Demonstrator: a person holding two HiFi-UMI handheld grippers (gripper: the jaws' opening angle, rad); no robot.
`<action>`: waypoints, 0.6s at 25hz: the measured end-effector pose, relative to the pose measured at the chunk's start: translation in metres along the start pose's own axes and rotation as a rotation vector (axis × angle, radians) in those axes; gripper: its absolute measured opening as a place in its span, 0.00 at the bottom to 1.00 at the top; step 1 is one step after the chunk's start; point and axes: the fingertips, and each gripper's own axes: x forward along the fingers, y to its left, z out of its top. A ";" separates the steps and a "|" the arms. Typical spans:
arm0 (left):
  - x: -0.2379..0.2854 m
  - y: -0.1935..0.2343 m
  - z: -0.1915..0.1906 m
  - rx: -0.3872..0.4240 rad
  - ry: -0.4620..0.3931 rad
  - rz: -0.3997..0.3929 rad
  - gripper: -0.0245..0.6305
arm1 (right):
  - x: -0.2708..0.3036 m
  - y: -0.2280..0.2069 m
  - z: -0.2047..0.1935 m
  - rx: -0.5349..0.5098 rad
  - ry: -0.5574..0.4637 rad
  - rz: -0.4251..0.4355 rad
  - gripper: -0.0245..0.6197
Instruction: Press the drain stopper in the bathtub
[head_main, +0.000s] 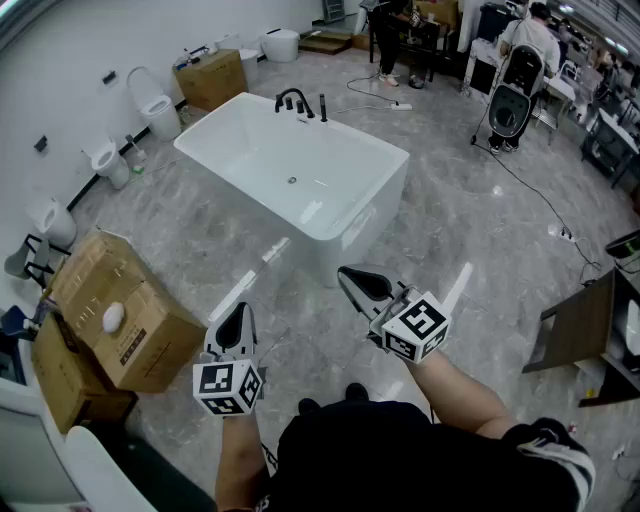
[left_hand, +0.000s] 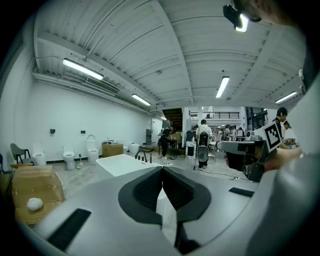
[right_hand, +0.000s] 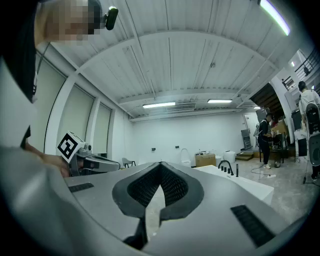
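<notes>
Head view: bathtub (head_main: 380, 200) runs upper-left to lower-right.

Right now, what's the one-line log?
left gripper: shut, empty | right gripper: shut, empty | bathtub: ahead, untouched | drain stopper: not yet pressed

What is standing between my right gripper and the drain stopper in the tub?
Only the near wall of the bathtub. The drain stopper sits on the tub floor beyond it, so the right gripper must go over the rim. The cardboard box lies off to the left.
</notes>
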 end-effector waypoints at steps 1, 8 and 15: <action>0.002 -0.007 -0.001 -0.003 -0.003 -0.002 0.06 | -0.005 -0.006 -0.002 0.002 -0.001 -0.003 0.05; 0.013 -0.029 -0.001 -0.001 -0.002 -0.003 0.06 | -0.020 -0.023 -0.010 0.025 0.009 0.002 0.05; 0.038 0.011 -0.014 0.004 0.017 0.013 0.06 | 0.032 -0.015 -0.028 0.077 0.047 0.082 0.06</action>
